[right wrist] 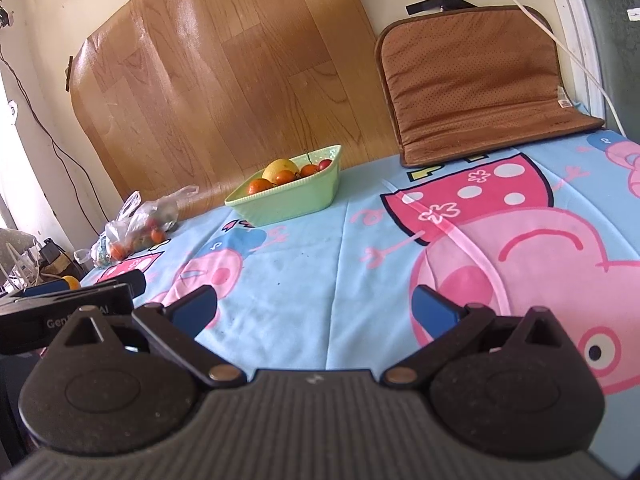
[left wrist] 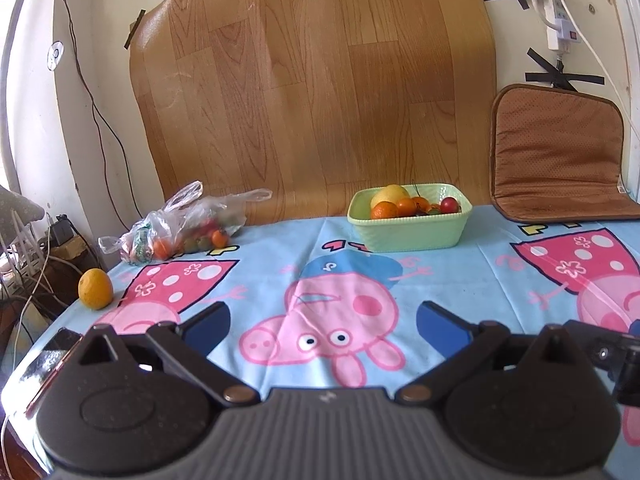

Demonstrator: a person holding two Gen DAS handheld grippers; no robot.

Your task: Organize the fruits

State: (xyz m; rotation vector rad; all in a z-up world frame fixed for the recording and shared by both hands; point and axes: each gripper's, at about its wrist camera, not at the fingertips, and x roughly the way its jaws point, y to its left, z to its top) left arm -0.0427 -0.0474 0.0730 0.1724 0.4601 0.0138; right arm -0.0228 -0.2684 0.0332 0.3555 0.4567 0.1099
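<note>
— Where's the fruit?
— Green basket [left wrist: 408,232] at the counter's far edge, long axis along that edge, fruit piled inside. A lone orange [left wrist: 95,289] sits at the left edge.
— Jaws?
— Left gripper [left wrist: 322,322] and right gripper [right wrist: 316,306] both wide open, empty.

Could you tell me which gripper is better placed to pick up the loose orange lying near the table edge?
Left, probably. The loose orange lies just ahead and to the left of the open left gripper. The right gripper, also open and empty, sits further right, with the left gripper's body between it and the fruit.
</note>
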